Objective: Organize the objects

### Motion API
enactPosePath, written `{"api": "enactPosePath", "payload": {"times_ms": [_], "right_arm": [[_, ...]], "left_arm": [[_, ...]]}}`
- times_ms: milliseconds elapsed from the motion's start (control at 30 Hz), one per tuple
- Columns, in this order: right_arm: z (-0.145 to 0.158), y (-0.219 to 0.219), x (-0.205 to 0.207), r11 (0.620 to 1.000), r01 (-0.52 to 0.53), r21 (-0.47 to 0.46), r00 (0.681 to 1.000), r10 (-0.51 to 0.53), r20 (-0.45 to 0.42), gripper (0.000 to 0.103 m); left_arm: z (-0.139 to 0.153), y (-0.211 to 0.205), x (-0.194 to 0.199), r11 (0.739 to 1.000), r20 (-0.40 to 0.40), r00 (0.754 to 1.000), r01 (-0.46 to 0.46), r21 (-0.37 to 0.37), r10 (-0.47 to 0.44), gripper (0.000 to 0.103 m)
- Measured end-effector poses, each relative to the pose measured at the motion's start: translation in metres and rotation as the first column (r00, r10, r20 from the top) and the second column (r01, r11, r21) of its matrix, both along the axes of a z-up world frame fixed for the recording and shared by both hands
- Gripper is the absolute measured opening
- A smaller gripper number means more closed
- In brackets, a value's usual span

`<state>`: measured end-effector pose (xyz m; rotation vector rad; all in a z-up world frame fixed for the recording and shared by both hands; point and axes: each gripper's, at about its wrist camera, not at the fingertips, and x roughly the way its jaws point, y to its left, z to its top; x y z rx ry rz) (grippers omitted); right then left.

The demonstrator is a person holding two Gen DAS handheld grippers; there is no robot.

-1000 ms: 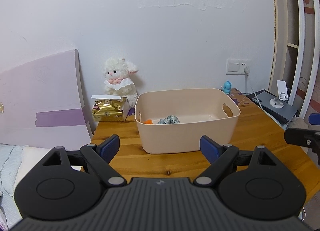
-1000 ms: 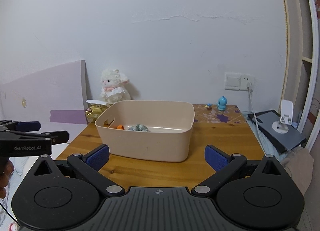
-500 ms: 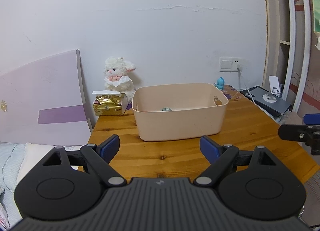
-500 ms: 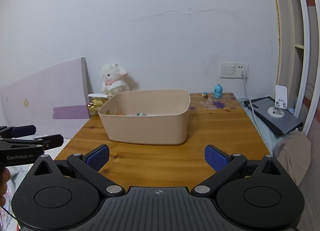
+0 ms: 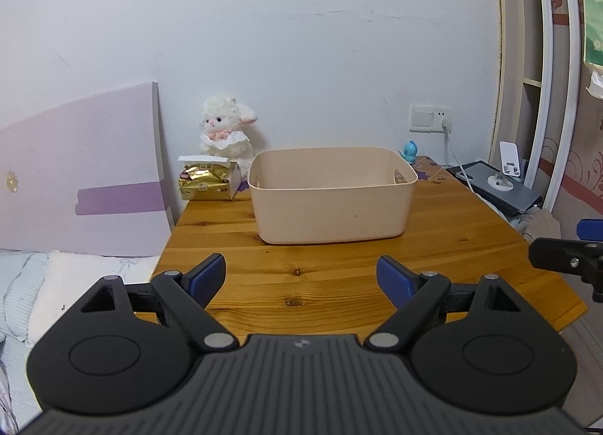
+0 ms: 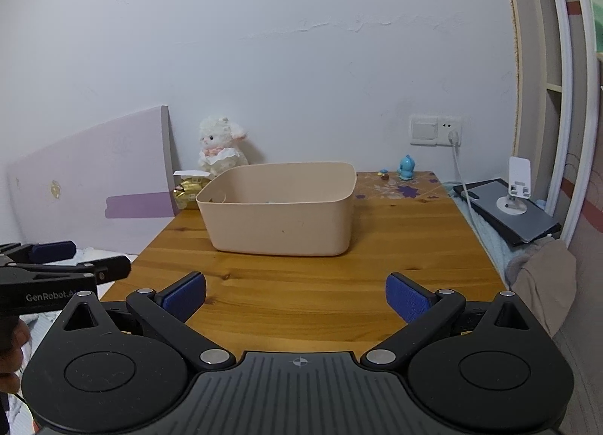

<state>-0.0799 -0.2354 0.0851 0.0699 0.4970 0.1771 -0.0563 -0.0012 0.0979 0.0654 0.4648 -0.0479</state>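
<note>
A beige plastic bin [image 5: 331,197] [image 6: 280,209] stands on the wooden table [image 5: 339,276] [image 6: 395,246]. Its contents are hidden below the rim from this low angle. My left gripper [image 5: 301,276] is open and empty, held back over the table's near edge, well short of the bin. My right gripper [image 6: 296,297] is open and empty too, over the near edge to the right of the left one. The left gripper's fingers [image 6: 68,265] show at the left of the right wrist view, and the right gripper's fingers [image 5: 565,258] at the right edge of the left wrist view.
A white plush lamb [image 5: 226,129] [image 6: 220,146] and a gold packet box [image 5: 205,182] sit behind the bin's left corner. A small blue figurine [image 6: 407,167] stands near the wall socket [image 6: 435,129]. A tablet with a phone stand [image 6: 508,209] lies at the right. A purple board [image 5: 83,178] leans left.
Both grippers have drawn back and lower from the bin, which now looks smaller and farther; the items inside have dropped out of sight below its rim. Both stay open.
</note>
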Motion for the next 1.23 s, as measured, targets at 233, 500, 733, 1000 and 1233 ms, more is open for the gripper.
{"api": "enactPosePath", "payload": {"times_ms": [233,500,733,1000,1233], "right_arm": [[0.009,-0.004,-0.021,1.000,0.012,-0.010,0.999,-0.011,0.031,0.103],[0.004,-0.006,-0.029,1.000,0.008,-0.013,1.000,-0.007,0.012,0.103],[0.001,-0.005,-0.035,1.000,-0.001,-0.018,1.000,0.001,0.005,0.103],[-0.001,-0.001,-0.032,1.000,-0.019,-0.020,1.000,0.019,-0.016,0.103],[-0.007,0.000,-0.020,0.999,-0.029,-0.013,0.998,0.029,-0.050,0.103]], "left_arm": [[0.000,0.002,-0.014,1.000,-0.006,1.000,-0.004,-0.001,0.004,0.088],[0.000,-0.003,-0.025,1.000,-0.004,1.000,0.008,0.014,-0.008,0.088],[-0.002,-0.008,-0.030,0.999,-0.011,1.000,0.024,0.036,-0.023,0.088],[-0.004,-0.007,-0.031,0.999,-0.022,1.000,0.021,0.034,-0.021,0.088],[-0.006,-0.005,-0.028,0.999,-0.032,0.999,0.020,0.042,-0.018,0.089]]}}
